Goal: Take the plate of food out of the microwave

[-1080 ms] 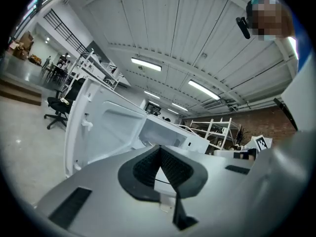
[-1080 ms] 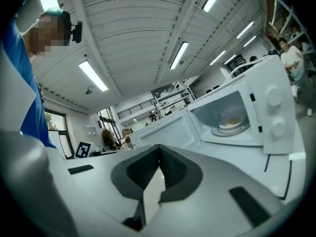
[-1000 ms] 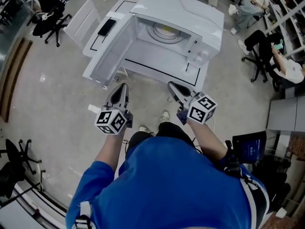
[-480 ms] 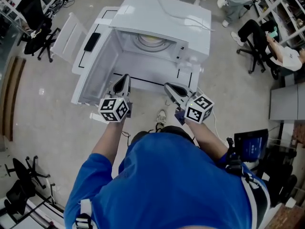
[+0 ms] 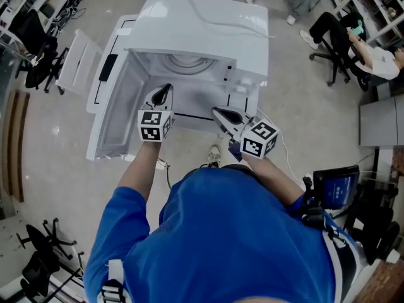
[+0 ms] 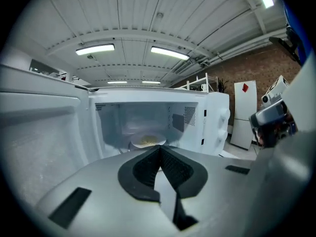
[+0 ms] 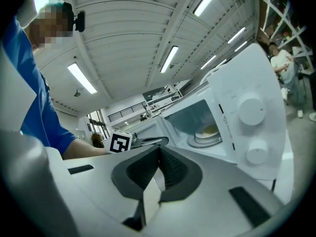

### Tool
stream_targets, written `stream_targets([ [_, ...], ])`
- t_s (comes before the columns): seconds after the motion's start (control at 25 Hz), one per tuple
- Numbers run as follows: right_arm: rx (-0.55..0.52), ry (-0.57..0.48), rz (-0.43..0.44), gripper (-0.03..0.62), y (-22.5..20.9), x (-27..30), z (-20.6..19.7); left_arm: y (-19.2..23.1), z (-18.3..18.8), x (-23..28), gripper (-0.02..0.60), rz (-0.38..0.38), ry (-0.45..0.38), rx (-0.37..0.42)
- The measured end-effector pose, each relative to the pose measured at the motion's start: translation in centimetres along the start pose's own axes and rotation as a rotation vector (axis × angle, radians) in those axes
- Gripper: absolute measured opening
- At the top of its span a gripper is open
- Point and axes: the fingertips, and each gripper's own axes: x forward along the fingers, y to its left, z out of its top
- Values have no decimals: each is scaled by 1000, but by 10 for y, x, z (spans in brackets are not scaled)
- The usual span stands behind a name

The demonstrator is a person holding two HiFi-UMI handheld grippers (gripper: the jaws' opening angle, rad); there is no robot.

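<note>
The white microwave [image 5: 208,24] stands with its door [image 5: 104,100] swung open to the left. Inside, a white plate of yellowish food [image 6: 147,141] rests on the turntable, also seen as the plate [image 7: 207,131] in the right gripper view and the plate [image 5: 189,60] from above. My left gripper [image 5: 163,92] is shut and empty, its tips at the mouth of the cavity and pointing at the plate. My right gripper [image 5: 218,111] is shut and empty too, just in front of the microwave's lower right edge, below the two control knobs [image 7: 251,110].
Office chairs [image 5: 35,68] stand at the far left, and seated people [image 5: 372,49] are at the far right. A dark monitor [image 5: 334,187] sits at my right. A wooden bench [image 5: 11,144] runs along the left edge. The open door limits room on the left.
I have stepped closer to the microwave. Both grippers have moved forward; the left one has gone from in front of the door to the cavity's mouth. Both stayed shut.
</note>
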Motion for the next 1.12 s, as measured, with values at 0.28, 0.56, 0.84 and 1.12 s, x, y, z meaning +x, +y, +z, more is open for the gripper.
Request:
stream_targets([
  [0.28,5,3,-19,0,-17,-1,2,13,-13,48,9,4,65,-18],
  [0.56,17,0,-58,0,-34,-9,3,19,-20,89,11,-2,111,7],
  [0.84,22,-2,-93,0,-45,-14,4,25,-32,114,12,-35,176,196],
  [1.12,22,3,-112,0,-49,-15,7,19,-41,132,84,-94,231,411],
])
